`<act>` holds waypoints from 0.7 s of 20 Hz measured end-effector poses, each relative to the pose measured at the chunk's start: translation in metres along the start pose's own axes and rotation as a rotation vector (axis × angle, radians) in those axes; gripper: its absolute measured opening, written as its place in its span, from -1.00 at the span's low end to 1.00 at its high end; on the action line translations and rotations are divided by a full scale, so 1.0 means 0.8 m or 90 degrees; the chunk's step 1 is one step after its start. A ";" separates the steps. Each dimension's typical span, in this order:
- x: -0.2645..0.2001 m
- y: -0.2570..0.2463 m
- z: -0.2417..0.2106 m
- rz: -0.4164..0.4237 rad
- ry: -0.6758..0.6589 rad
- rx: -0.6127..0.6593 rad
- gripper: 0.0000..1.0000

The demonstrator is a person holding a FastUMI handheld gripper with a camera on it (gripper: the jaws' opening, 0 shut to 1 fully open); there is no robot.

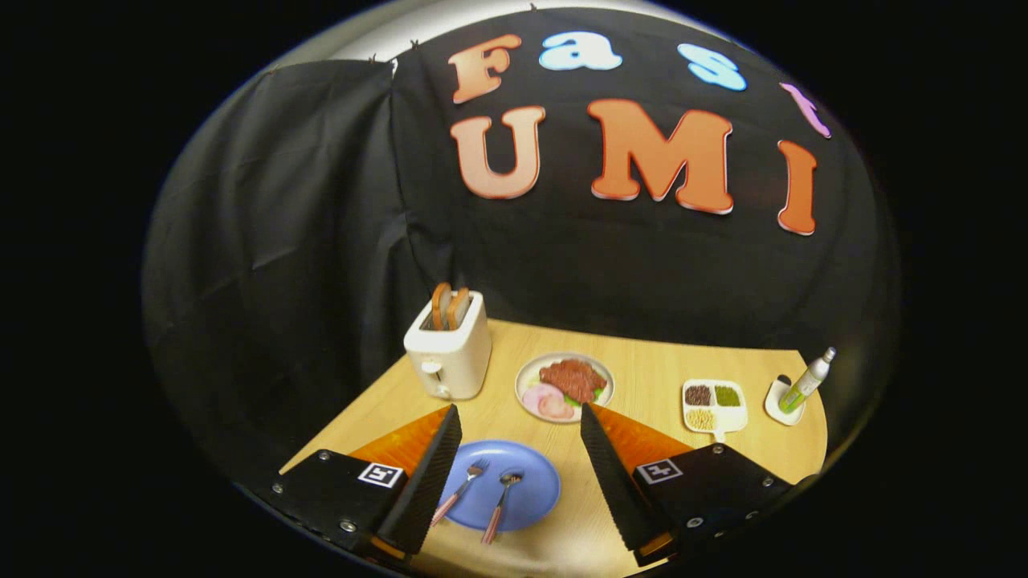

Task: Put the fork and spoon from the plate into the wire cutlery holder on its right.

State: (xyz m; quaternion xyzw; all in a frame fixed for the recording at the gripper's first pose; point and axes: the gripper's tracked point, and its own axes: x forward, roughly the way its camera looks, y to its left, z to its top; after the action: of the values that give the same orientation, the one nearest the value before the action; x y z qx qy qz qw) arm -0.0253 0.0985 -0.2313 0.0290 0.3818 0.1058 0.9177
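Two square black-and-white code markers are the signs here, one on each black block of the tongs (520,409). The left marker (380,474) sits just behind the base of the left finger, the right marker (658,470) just behind the base of the right one. Each shows a blocky pattern in a white border, without letters or numbers. The tongs stand wide apart and grip nothing, with the plate (530,490) between the fingers. The bottle (805,383), beyond the right finger on the surface (642,361), has a green label too small to read.
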 end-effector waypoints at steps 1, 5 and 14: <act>0.012 0.006 -0.022 0.004 0.039 -0.010 0.78; 0.036 0.028 -0.101 0.019 0.186 -0.031 0.68; 0.058 0.046 -0.216 0.013 0.402 -0.052 0.19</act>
State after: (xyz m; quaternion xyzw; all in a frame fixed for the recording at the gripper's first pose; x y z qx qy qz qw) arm -0.1220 0.1394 -0.3804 -0.0386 0.6431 0.1339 0.7530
